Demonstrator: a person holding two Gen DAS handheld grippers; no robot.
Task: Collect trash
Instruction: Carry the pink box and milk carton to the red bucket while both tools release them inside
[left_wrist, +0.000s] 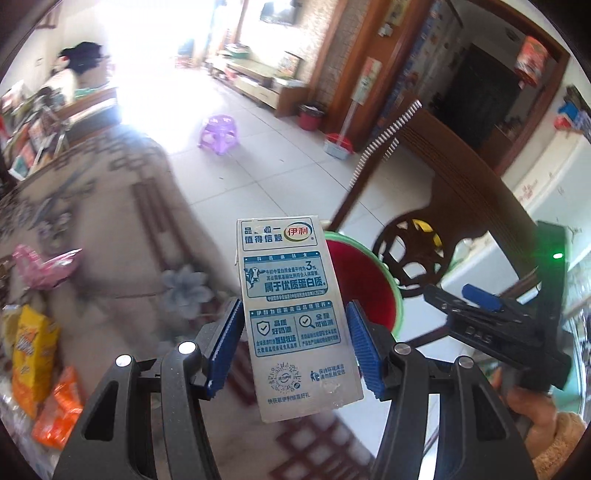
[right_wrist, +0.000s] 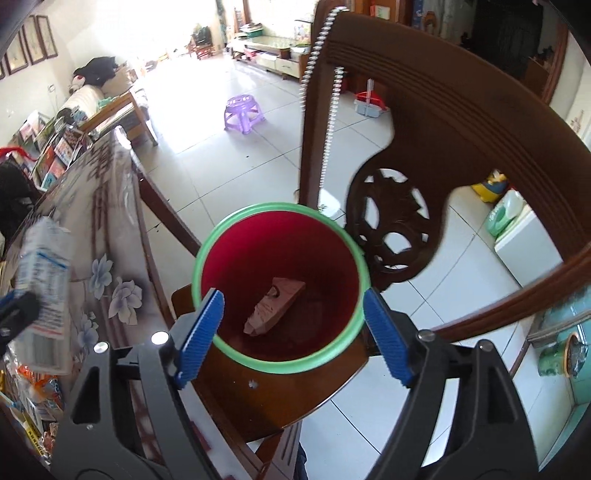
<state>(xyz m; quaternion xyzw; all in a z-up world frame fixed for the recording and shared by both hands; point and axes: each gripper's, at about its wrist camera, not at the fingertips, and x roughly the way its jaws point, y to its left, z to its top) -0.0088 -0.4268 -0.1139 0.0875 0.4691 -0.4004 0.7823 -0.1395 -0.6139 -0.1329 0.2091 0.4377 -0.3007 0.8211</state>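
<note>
One milk carton held, one carton already in the bin

The left gripper (left_wrist: 295, 345) clamps one upright milk carton (left_wrist: 291, 314) beside the table (left_wrist: 110, 221). The right gripper (right_wrist: 291, 336), tilted downward, hangs with jaws apart and empty over one green-rimmed red bin (right_wrist: 207, 254) on a chair (right_wrist: 461, 122) seat, where one crushed carton (right_wrist: 275, 312) lies; tiled floor beyond lies open.

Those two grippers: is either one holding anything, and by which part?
The left gripper holds a milk carton by its lower side walls. The right gripper holds nothing, open above the red bin.
</note>
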